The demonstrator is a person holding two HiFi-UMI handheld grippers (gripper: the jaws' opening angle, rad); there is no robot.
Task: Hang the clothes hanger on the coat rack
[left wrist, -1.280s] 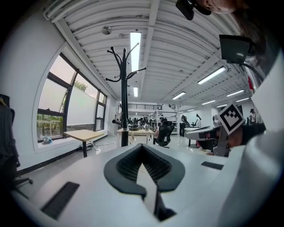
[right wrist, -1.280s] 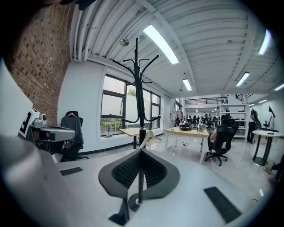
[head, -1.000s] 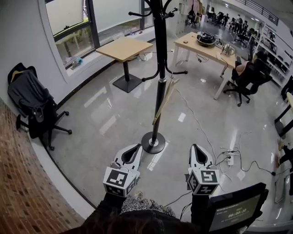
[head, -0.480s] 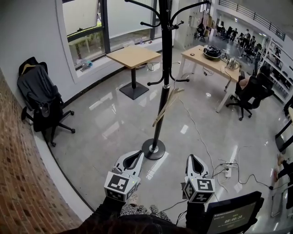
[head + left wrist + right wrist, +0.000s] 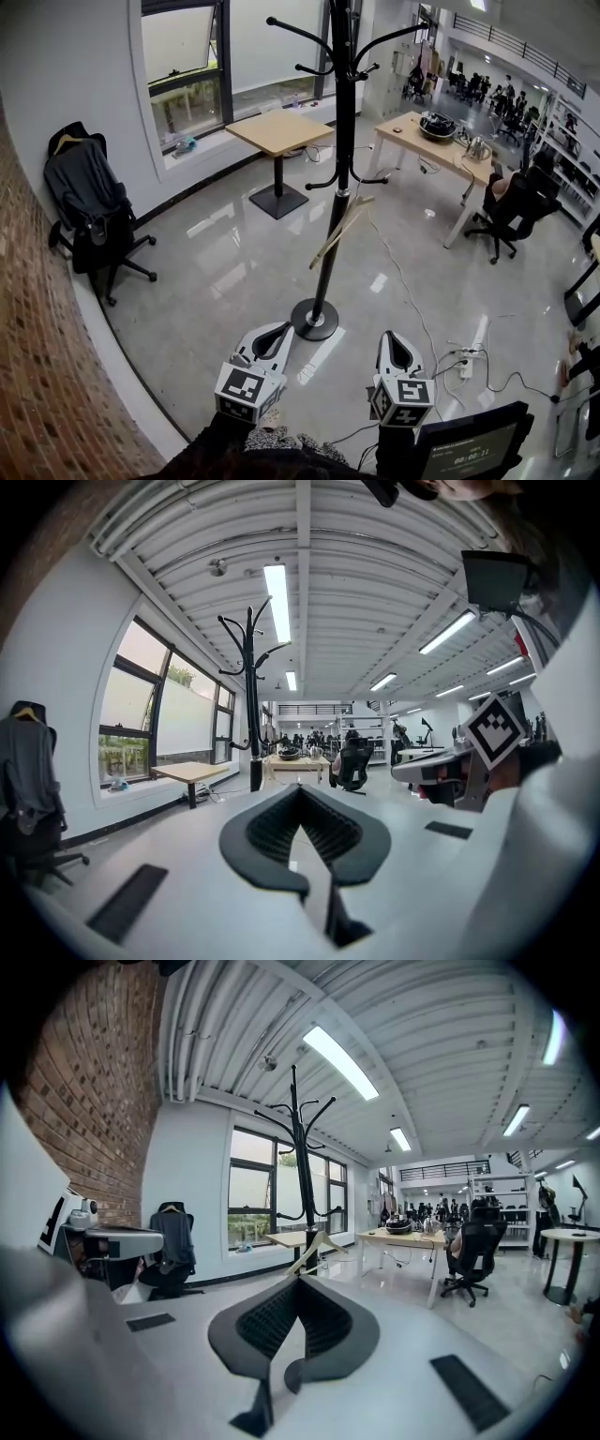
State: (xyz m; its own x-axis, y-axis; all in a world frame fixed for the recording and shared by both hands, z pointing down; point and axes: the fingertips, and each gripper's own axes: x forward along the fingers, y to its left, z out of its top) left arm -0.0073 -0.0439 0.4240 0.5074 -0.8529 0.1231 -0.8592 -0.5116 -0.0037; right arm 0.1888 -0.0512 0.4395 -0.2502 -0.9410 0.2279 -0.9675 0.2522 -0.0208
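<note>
A tall black coat rack (image 5: 339, 141) stands on a round base in the middle of the floor, also seen as the coat rack (image 5: 249, 696) and the coat rack (image 5: 302, 1157). A pale wooden clothes hanger (image 5: 338, 230) hangs from one of its lower hooks, tilted; it shows in the right gripper view as the hanger (image 5: 317, 1242). My left gripper (image 5: 274, 336) and right gripper (image 5: 392, 347) are held low near my body, short of the rack's base. Both are shut with nothing between the jaws.
A square wooden table (image 5: 279, 131) stands by the window behind the rack. A long desk (image 5: 442, 141) with office chairs (image 5: 511, 202) is at the right. A chair draped with dark clothing (image 5: 89, 211) sits at the left. Cables and a power strip (image 5: 466, 366) lie right of my right gripper.
The view has tilted upward, showing more of the rack's top hooks. Both grippers sit slightly lower in the picture. The hanger stays on the rack.
</note>
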